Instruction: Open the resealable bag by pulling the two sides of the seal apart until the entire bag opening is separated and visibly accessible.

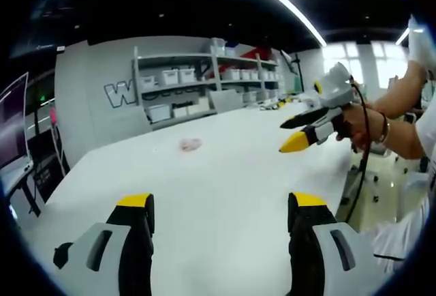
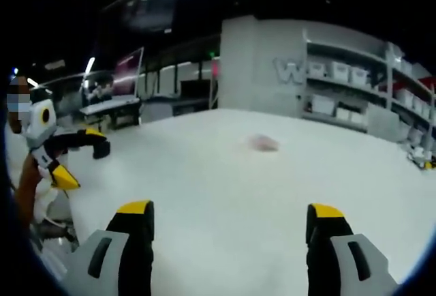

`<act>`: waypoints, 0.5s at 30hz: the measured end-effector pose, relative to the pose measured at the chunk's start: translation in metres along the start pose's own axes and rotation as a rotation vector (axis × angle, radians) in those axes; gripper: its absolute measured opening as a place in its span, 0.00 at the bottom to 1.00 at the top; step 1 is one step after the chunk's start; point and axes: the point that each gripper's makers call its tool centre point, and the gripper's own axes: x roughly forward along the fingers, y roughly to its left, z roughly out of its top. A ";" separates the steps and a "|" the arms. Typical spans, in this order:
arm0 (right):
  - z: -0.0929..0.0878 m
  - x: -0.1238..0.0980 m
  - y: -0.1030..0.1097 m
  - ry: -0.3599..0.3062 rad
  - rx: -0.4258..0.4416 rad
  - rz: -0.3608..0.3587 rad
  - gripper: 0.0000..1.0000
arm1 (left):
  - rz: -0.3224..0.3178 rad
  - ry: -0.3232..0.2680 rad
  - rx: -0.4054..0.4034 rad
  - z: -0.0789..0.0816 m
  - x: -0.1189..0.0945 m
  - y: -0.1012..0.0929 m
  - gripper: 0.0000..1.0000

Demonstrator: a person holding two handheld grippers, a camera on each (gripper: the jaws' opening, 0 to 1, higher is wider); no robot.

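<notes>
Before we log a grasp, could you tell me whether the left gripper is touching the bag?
Apart. In the left gripper view the left gripper is open, with bare table between its fingers and the bag.

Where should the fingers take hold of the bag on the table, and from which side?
Probably at its top edge, one gripper per side of the seal. The bag lies flat and far off on the white table, too blurred to tell which end holds the seal. Both the left gripper and right gripper are open and empty; approach low across the tabletop.

bright overhead strips, blurred fisheye edges
</notes>
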 end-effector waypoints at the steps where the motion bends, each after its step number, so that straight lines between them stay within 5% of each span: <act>1: -0.001 -0.001 -0.001 0.001 0.002 -0.003 0.94 | -0.001 0.002 0.001 0.000 0.000 0.000 0.80; 15: -0.003 -0.016 -0.004 0.000 -0.009 0.018 0.92 | -0.004 0.001 0.008 0.002 0.000 0.002 0.80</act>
